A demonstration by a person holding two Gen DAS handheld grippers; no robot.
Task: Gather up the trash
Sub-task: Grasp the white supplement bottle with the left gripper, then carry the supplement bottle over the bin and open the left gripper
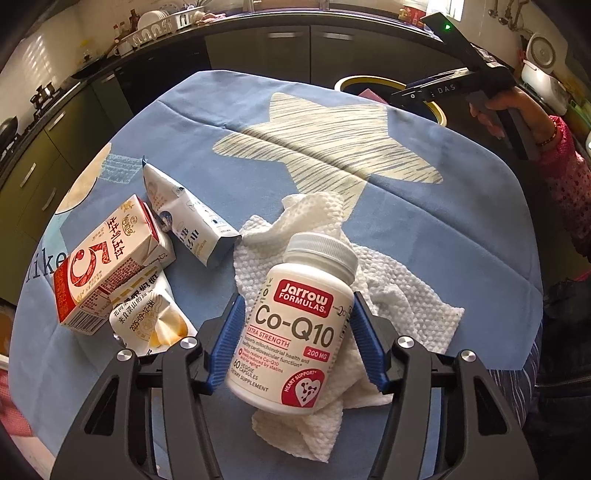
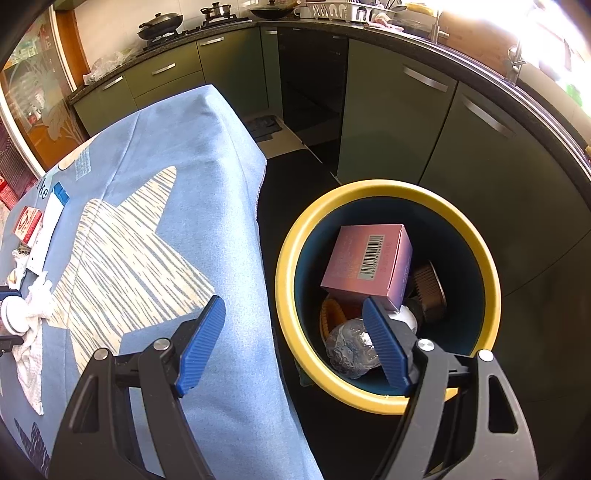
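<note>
In the left wrist view, the left gripper (image 1: 297, 325) fills the lower centre of the frame, its blue pads (image 1: 231, 332) pressed against both sides of a white supplement bottle (image 1: 295, 328), lid pointing up-frame. Whether the bottle is lifted clear of the crumpled paper towel (image 1: 402, 302) beneath it cannot be told. At lower left lie a red-and-cream milk carton (image 1: 107, 262), a crushed cream carton (image 1: 155, 325) touching it, and a flattened blue-and-white carton (image 1: 188, 218) just above. All sit on a blue tablecloth (image 1: 424, 221) with a pale striped star. In the upper right, a hand (image 1: 495, 110) in a pink sleeve holds the right gripper's black handle above a yellow-rimmed bin (image 1: 437, 107). Dark green cabinets (image 1: 258, 51) and a dish rack (image 1: 159, 27) curve along the top.

In the right wrist view, the right gripper (image 2: 295, 332) sits at lower centre, fingers spread wide with nothing between them, straddling the cloth's edge and the bin's rim. This view alone shows the bin's inside: a pink box (image 2: 369, 262) with a barcode, a clear crumpled plastic piece (image 2: 347, 347), and brown and orange ridged items. The bottle's lid appears at the far left edge, and pans (image 2: 162, 24) stand on the counter along the top.
</note>
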